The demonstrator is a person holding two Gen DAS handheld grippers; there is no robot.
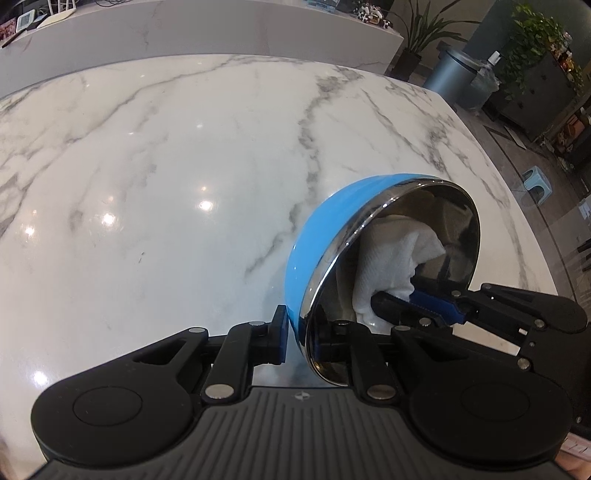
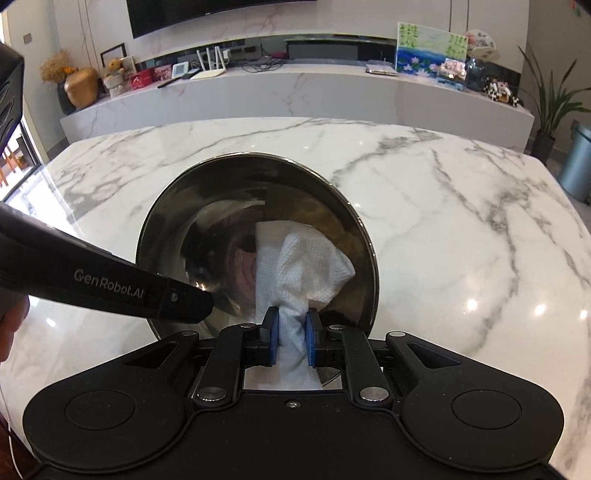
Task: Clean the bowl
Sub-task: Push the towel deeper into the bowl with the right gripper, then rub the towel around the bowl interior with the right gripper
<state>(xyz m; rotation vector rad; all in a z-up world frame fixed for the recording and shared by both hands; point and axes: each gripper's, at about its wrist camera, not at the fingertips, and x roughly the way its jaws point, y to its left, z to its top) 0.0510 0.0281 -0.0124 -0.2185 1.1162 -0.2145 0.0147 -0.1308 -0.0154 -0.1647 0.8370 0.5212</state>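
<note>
A bowl (image 1: 314, 243), blue outside and shiny steel inside, is tilted on its side above the marble table (image 1: 166, 166). My left gripper (image 1: 299, 338) is shut on the bowl's rim, one finger outside and one inside. My right gripper (image 2: 290, 332) is shut on a white paper towel (image 2: 303, 266) and presses it against the bowl's steel inside (image 2: 221, 221). In the left wrist view the towel (image 1: 391, 258) and the right gripper's fingers (image 1: 424, 304) show inside the bowl. The left gripper's arm (image 2: 110, 288) crosses the right wrist view at left.
A marble sideboard (image 2: 295, 92) with ornaments, routers and pictures runs behind the table. A grey bin (image 1: 454, 77), potted plants (image 1: 424, 33) and a small blue stool (image 1: 537, 181) stand on the floor beyond the table's right edge.
</note>
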